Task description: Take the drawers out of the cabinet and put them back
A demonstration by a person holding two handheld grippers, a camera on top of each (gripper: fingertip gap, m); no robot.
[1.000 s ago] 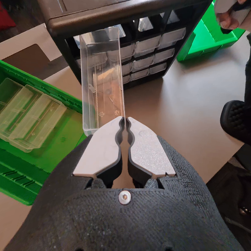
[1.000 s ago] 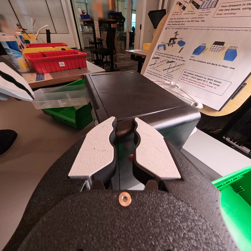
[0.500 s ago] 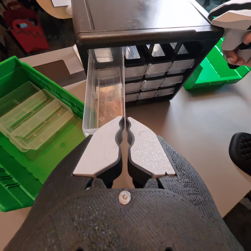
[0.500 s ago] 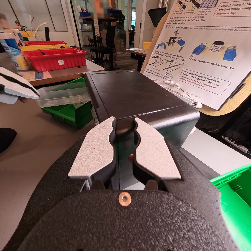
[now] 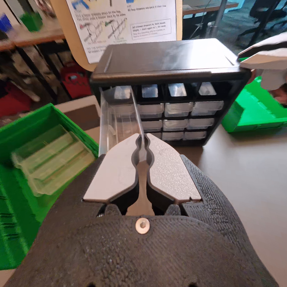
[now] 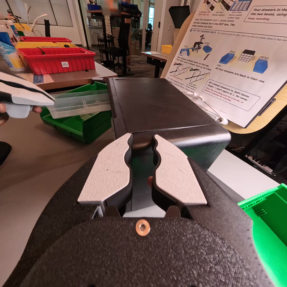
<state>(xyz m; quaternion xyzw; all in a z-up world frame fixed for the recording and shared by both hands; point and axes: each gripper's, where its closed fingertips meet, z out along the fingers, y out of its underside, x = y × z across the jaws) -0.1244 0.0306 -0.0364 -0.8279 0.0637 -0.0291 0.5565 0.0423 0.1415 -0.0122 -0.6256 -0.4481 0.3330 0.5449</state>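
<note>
Your left hand-held gripper [image 5: 142, 136] pinches the clear drawer [image 5: 119, 124] by its right side wall, its far end just inside the top-left slot.

The drawer runs straight toward 12 o'clock into the cabinet [image 5: 167, 62]. Your right hand-held gripper [image 6: 142, 136], fingers slightly parted and grasping nothing, rests on the cabinet's top edge. The green bin [image 5: 31, 124] sits at 9 o'clock; the tabletop [image 5: 240, 170] lies bare at 3.
</note>
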